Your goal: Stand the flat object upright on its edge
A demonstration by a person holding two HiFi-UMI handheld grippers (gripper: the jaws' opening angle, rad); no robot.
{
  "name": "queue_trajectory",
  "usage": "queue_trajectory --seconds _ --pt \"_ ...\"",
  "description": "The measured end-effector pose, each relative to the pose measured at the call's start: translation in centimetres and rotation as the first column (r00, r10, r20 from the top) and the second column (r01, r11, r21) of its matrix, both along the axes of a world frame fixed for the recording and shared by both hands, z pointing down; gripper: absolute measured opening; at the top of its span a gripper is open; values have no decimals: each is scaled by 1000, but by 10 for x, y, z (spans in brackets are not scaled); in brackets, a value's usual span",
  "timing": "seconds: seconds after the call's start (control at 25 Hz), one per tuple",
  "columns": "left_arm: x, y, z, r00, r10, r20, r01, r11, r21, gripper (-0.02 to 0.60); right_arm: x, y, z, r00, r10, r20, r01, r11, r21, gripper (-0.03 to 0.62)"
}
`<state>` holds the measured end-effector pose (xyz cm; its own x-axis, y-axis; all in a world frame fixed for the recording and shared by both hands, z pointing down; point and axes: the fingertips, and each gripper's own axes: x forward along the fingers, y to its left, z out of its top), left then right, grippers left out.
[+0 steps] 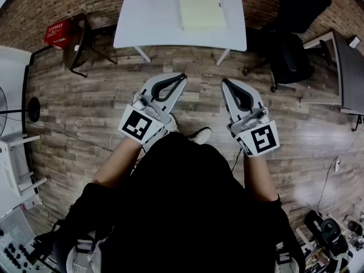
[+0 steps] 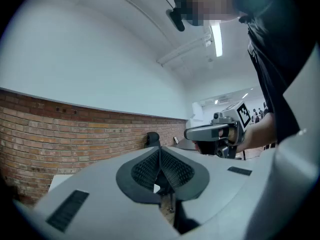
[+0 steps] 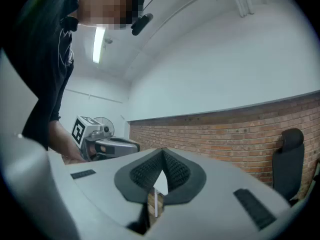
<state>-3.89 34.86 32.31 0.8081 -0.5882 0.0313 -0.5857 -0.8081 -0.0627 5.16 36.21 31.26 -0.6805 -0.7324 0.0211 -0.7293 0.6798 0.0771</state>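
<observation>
A pale yellow flat pad point(image 1: 201, 8) lies flat on the white table point(image 1: 148, 21) at the far side of the room. I hold both grippers up in front of my body, well short of the table. In the head view the left gripper point(image 1: 183, 75) and the right gripper point(image 1: 224, 80) point toward the table, side by side. The left gripper point(image 2: 160, 149) has its jaws shut with nothing between the pads. The right gripper point(image 3: 162, 151) is shut and empty too. Each gripper view shows the other gripper hanging in the air beside it.
A black office chair point(image 1: 293, 44) stands right of the table, a dark desk point(image 1: 347, 67) further right. A red box point(image 1: 58, 33) and a black stand point(image 1: 79, 41) sit to the table's left. Wooden floor point(image 1: 199, 95) lies between me and the table; a brick wall point(image 2: 75, 134) runs behind.
</observation>
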Motion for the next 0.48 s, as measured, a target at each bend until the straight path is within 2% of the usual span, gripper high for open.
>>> queue_trajectory --seconds 0.24,0.4,0.48 --pt "-21 -9 0 1000 3 -4 -2 1000 4 23 -28 -8 2 1000 -6 16 6 1000 -6 0" --pt "-40 -24 6 1000 -16 -16 16 1000 -4 23 -42 -24 6 996 10 84 -9 1000 -14 8" --pt "-51 -33 7 999 -26 -24 25 1000 -7 23 -51 -35 10 996 22 84 -21 1000 -20 8"
